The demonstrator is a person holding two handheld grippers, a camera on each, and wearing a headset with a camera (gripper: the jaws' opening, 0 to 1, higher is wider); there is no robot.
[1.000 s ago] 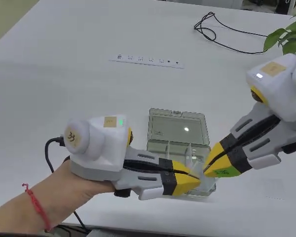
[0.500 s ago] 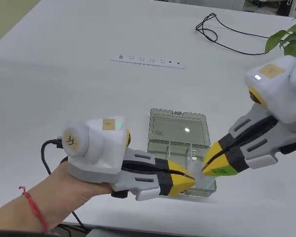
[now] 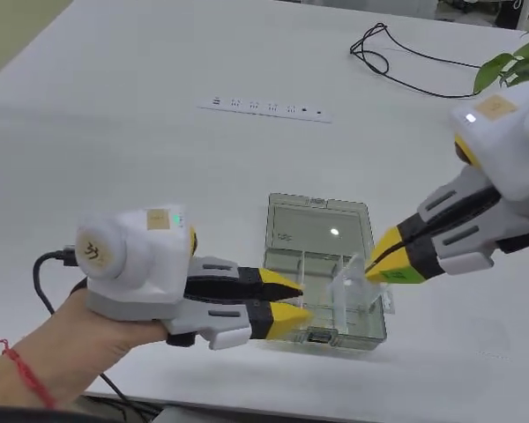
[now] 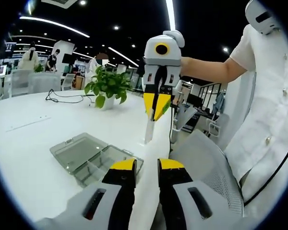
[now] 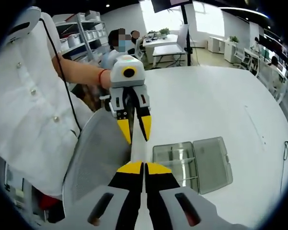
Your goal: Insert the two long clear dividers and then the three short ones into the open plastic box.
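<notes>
The clear divider [image 3: 351, 280], a thin, flat, see-through plastic strip, hangs tilted just over the right front part of the plastic box [image 3: 335, 339], pinched at its upper end by the right gripper [image 3: 372, 271], whose yellow-tipped jaws are closed on it. The box sits low in the centre of the head view: rectangular and transparent, with its lid laid flat behind it and thin clear partitions standing inside. The left gripper [image 3: 301, 297] comes in from the lower left with its jaws a little apart and holding nothing, tips at the box's left front edge. The counter [image 3: 159, 159] is smooth matte white. A white power strip [image 3: 264, 108] lies at upper centre and a looped black cable [image 3: 397, 66] at upper right.
</notes>
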